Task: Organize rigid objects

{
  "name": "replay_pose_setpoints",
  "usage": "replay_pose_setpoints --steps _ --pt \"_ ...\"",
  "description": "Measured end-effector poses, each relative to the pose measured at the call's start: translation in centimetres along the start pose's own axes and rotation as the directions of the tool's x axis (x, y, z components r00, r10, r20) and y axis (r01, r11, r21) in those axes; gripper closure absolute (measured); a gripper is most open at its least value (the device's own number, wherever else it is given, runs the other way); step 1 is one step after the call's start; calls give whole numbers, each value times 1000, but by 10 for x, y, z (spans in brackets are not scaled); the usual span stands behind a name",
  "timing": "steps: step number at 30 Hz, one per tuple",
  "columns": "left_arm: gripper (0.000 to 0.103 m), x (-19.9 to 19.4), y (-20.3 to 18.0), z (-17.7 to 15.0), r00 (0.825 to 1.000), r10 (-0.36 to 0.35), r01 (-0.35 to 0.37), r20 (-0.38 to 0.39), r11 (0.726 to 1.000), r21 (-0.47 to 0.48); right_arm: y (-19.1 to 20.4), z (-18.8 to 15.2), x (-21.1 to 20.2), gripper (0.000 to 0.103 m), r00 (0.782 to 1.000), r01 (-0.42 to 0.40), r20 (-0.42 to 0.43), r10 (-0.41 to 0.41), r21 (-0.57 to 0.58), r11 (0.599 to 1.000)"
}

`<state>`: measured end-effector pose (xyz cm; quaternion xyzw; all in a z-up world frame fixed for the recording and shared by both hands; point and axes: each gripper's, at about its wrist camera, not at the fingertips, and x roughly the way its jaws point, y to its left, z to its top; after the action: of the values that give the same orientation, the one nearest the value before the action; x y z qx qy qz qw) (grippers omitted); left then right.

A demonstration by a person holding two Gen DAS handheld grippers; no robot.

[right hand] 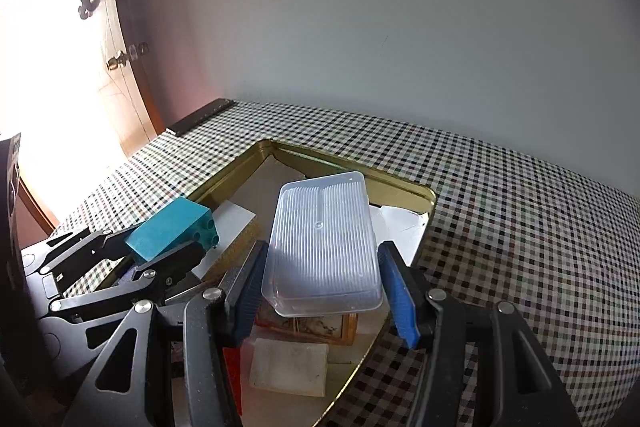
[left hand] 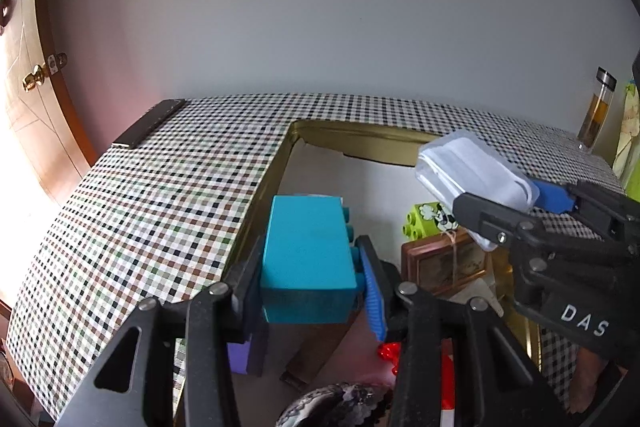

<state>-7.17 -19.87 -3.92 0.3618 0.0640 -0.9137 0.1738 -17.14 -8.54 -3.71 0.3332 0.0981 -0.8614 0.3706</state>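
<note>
Behind everything we see a plain pale wall, and below it a worktop [right hand: 500, 195] covered in a small checked cloth, with a wooden door [left hand: 24, 99] at the far left. We take the gold tin tray [right hand: 404, 187] sunk into the middle of that cloth as our landmark.

Our left hand-held gripper [left hand: 312, 279] is partly closed and clamps a teal toy brick [left hand: 308, 259] by its two sides, studs against the blue pad on the right. We hold it in the air above the tray's left edge.

Our right hand-held gripper [right hand: 320, 283] stands somewhat wider and grips a clear ribbed plastic box [right hand: 324, 243] between its pads, raised above the middle of the tray.

Inside the tray, beneath the box, we see a small brown framed picture [right hand: 316, 327] and, nearer to us, a pale flat block [right hand: 288, 367]. A lime green brick [left hand: 424, 219] sits further back in the tray, just behind the frame. Something red [left hand: 388, 351] shows at the tray's near side.

Beyond the tray's far left corner a dark flat bar [left hand: 148, 123] lies on the cloth. Far to the tray's right a glass bottle [left hand: 598, 111] stands upright.
</note>
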Motion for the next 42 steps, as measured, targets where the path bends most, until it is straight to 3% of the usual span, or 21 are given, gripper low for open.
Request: replay_pose_setpoints --steps 9,11,14,16,19,28,42 --pt "61 0 -2 -2 1000 7 -7 1 1000 13 1 -2 6 44 1000 -12 -13 13 6 1000" --pt "59 -2 -2 -2 1000 9 -9 7 1000 19 1 -3 5 39 1000 -18 -10 18 8 1000" --pt "40 -6 -2 -3 1000 1 -2 18 1000 21 0 -4 2 29 1000 -21 -1 21 18 1000" --pt "20 -10 -3 -4 999 -3 2 33 1000 24 -2 -4 0 24 1000 -23 3 23 28 999" --pt "4 -18 -5 -3 998 -4 2 63 999 38 -5 -6 -7 20 1000 -19 21 19 44 999" --pt "1 -40 -1 -3 996 3 -6 90 1000 29 -18 -9 -34 10 996 -1 90 -9 110 994" --pt "1 -51 13 -8 994 62 -62 94 998 -3 -6 -14 -52 9 994 -14 109 6 76 997"
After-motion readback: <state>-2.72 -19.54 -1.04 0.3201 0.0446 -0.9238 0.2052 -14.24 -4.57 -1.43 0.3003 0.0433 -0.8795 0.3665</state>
